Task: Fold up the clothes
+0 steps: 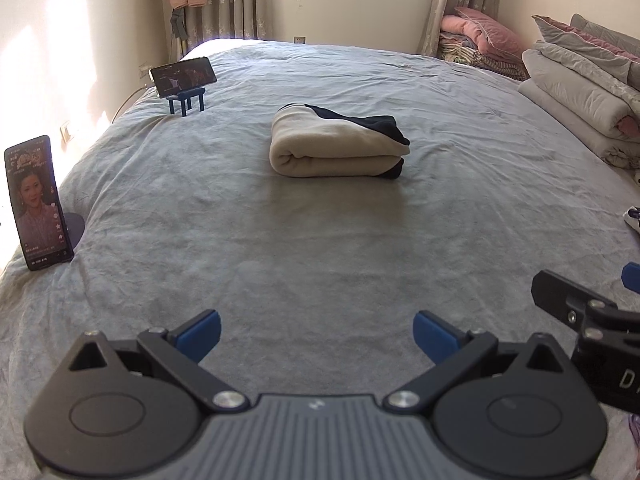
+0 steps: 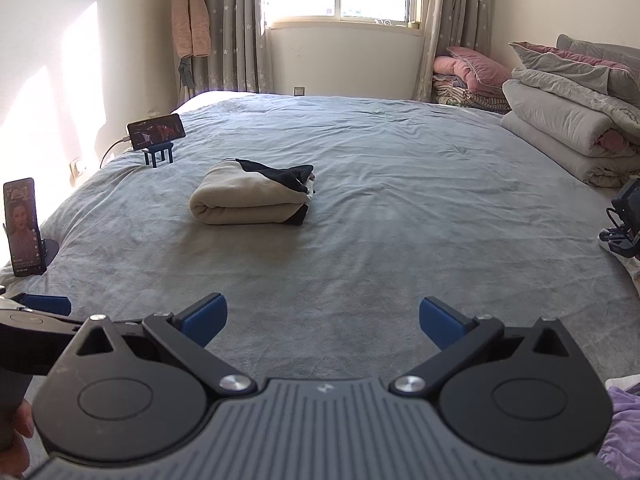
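Observation:
A cream and dark navy garment (image 1: 338, 142) lies folded into a thick bundle in the middle of the grey bed (image 1: 320, 248); the right wrist view shows the garment (image 2: 252, 198) left of centre. My left gripper (image 1: 317, 338) hovers open over the bare near part of the bed, well short of the bundle, nothing between its blue pads. My right gripper (image 2: 322, 326) is likewise open and empty, beside the left one. The right gripper's black frame (image 1: 580, 312) shows at the right edge of the left wrist view.
Two phones stand on the bed's left side: an upright one (image 1: 38, 204) near me and one on a blue stand (image 1: 183, 76) farther back. Folded quilts and pillows (image 2: 572, 120) pile up at the right. A black device (image 2: 624, 220) sits at the right edge. Purple cloth (image 2: 624, 428) lies at the near right.

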`<state>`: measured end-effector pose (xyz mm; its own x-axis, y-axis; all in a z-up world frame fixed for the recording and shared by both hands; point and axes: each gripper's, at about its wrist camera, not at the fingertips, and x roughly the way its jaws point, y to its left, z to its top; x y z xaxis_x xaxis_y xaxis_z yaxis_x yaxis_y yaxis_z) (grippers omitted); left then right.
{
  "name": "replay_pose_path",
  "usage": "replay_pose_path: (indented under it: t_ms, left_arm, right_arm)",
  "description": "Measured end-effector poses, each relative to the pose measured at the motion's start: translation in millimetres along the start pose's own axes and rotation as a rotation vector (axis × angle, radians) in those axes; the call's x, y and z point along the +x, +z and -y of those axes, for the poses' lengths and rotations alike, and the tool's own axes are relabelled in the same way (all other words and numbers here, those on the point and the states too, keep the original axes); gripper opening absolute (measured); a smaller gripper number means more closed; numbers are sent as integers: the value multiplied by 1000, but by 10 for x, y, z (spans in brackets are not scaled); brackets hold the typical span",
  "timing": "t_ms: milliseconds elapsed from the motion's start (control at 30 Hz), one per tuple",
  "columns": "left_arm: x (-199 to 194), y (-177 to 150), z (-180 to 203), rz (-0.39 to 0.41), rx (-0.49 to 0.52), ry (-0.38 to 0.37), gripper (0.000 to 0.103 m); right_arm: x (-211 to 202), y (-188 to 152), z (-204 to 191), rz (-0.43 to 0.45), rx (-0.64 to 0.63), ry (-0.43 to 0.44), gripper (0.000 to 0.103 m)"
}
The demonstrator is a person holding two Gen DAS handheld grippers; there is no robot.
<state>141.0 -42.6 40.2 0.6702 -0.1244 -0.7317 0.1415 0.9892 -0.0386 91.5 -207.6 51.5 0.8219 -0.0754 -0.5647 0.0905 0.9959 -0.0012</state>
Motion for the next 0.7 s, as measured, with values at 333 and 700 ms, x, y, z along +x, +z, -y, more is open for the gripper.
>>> replay_pose_path:
  t_ms: [333,700]
  left_arm:
    - [-197,-272,22,-9,2,-10,102]
    - [-247,-356,51,-16,2,-24,102]
  right_arm:
    - [-218,-209,26,-6,47,22,103]
    - [-302,-282,49,-10,60,19,103]
